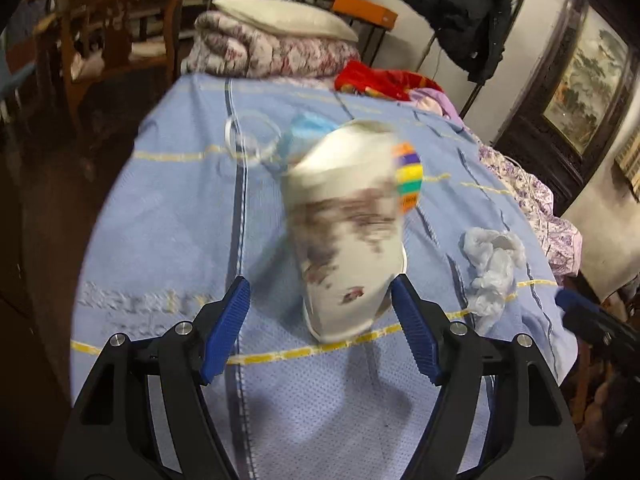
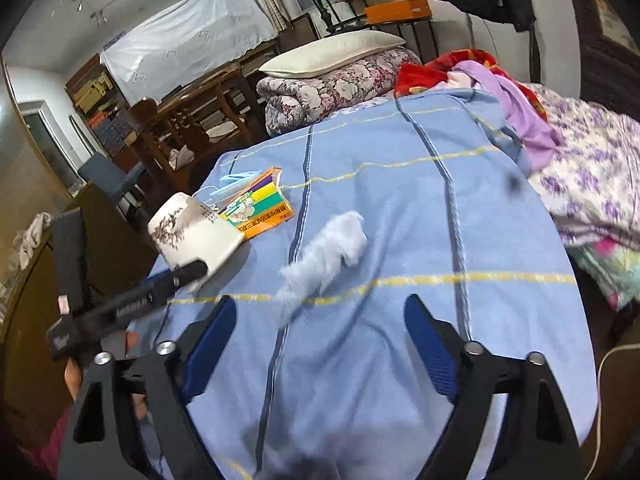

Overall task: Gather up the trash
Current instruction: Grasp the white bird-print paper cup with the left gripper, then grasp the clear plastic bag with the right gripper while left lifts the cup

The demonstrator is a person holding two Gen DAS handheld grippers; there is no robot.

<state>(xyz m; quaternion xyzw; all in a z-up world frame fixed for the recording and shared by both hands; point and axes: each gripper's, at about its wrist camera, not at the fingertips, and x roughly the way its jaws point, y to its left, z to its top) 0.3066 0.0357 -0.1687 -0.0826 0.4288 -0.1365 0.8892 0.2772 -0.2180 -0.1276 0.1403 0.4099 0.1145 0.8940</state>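
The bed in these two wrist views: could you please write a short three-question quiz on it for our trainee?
1. True or false: the paper cup stands upright on the blue sheet.
2. Which item lies closest ahead of the right hand-held gripper? A) crumpled tissue B) striped packet C) pillow
3. Fill in: the left hand-held gripper has its fingers on either side of the ____.

Key
1. False; it lies on its side.
2. A.
3. Cup; its rim end sits between the fingers, and one finger appears to be at the rim. Blur hides whether it is gripped.
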